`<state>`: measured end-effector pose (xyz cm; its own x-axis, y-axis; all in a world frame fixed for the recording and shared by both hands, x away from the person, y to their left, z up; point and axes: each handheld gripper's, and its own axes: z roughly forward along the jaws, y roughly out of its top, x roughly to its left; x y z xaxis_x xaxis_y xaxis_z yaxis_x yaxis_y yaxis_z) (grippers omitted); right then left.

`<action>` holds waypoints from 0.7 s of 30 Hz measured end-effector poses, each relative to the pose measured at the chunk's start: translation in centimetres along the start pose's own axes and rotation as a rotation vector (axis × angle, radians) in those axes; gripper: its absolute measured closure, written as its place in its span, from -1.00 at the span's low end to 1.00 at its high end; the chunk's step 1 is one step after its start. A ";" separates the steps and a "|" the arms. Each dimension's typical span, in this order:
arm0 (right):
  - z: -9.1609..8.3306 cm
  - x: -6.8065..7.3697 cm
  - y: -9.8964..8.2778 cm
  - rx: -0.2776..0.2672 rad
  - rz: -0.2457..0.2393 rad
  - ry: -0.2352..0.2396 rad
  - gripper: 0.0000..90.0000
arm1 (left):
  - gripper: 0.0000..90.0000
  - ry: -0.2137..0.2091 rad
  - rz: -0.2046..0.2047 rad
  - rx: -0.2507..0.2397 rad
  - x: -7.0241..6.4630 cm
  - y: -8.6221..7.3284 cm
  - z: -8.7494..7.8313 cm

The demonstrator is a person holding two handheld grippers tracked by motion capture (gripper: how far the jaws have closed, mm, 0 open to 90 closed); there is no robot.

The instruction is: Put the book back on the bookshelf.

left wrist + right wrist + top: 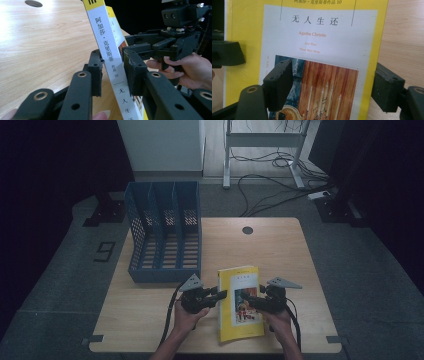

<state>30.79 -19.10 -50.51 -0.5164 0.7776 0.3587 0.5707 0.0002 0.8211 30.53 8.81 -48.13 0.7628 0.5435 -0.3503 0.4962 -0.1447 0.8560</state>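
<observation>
**Book caught by its spine near the desk's front edge**

Paperback [241, 302], yellow-covered with a white spine and a glossy picture panel, lies near the desk's [270, 245] front edge, its spine side apparently tipped up. The left gripper [113, 71] straddles that spine, matte black jaws against both faces, probably to lift it. The right gripper [332, 86] faces the cover with jaws apart, one serrated pad over the picture. A blue perforated plastic file rack [165, 232] waits at the back-left corner.

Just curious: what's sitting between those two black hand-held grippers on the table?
A yellow book lies between the left hand-held gripper and the right hand-held gripper, as the high view shows.
</observation>
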 end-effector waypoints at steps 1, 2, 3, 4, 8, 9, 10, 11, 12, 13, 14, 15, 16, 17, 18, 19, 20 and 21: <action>0.0 0.1 0.0 0.000 -0.003 0.000 -0.44 | 0.52 -0.006 0.001 0.001 0.0 0.0 0.0; 0.0 0.1 0.0 0.000 -0.006 0.002 -0.43 | 0.51 -0.012 0.008 0.003 0.0 0.1 -0.1; 0.0 0.1 0.0 0.000 -0.006 0.002 -0.43 | 0.50 -0.012 0.008 0.003 0.0 0.1 -0.1; -0.1 0.4 0.1 -0.004 -0.016 0.010 -0.42 | 0.49 -0.017 0.014 0.005 -0.1 0.1 -0.2; -0.2 0.9 0.2 -0.012 -0.045 -0.003 -0.40 | 0.49 -0.003 0.022 0.009 -0.2 0.2 -0.3; -0.2 0.9 0.2 -0.012 -0.045 -0.003 -0.40 | 0.49 -0.001 0.020 0.009 -0.1 0.2 -0.3; -0.3 1.0 0.3 -0.013 -0.052 -0.005 -0.40 | 0.49 0.000 0.019 0.009 -0.1 0.2 -0.4; -0.4 1.1 0.3 -0.020 -0.062 -0.006 -0.40 | 0.50 0.000 0.019 0.008 -0.1 0.3 -0.4; -0.6 1.3 0.4 -0.024 -0.073 -0.011 -0.40 | 0.50 0.002 0.018 0.003 -0.2 0.4 -0.5; -0.6 1.3 0.4 -0.024 -0.073 -0.011 -0.40 | 0.51 0.002 0.018 0.003 -0.2 0.4 -0.5; -0.8 1.5 0.5 -0.036 -0.086 -0.014 -0.40 | 0.52 0.005 0.019 -0.004 -0.3 0.5 -0.6; -0.8 1.5 0.5 -0.036 -0.086 -0.014 -0.40 | 0.53 0.005 0.019 -0.004 -0.3 0.5 -0.6; -0.9 1.6 0.6 -0.042 -0.088 -0.015 -0.40 | 0.53 0.006 0.022 -0.007 -0.4 0.7 -0.7; -1.0 1.7 0.6 -0.049 -0.095 -0.015 -0.39 | 0.55 0.007 0.024 -0.009 -0.4 0.8 -0.7; -1.1 1.7 0.7 -0.053 -0.098 -0.016 -0.39 | 0.56 0.006 0.026 -0.015 -0.5 0.9 -0.8; -1.3 1.9 0.8 -0.071 -0.107 -0.018 -0.38 | 0.58 0.013 0.042 -0.024 -0.7 1.3 -0.9; -1.3 1.9 0.8 -0.071 -0.107 -0.018 -0.38 | 0.59 0.013 0.042 -0.024 -0.7 1.3 -0.9; -1.6 2.1 0.9 -0.100 -0.123 -0.023 -0.36 | 0.60 0.015 0.053 -0.033 -0.9 1.5 -1.1</action>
<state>29.18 -18.48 -48.26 -0.5627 0.7899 0.2437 0.4373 0.0344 0.8986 30.12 8.95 -46.09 0.7812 0.5481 -0.2988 0.4411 -0.1460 0.8855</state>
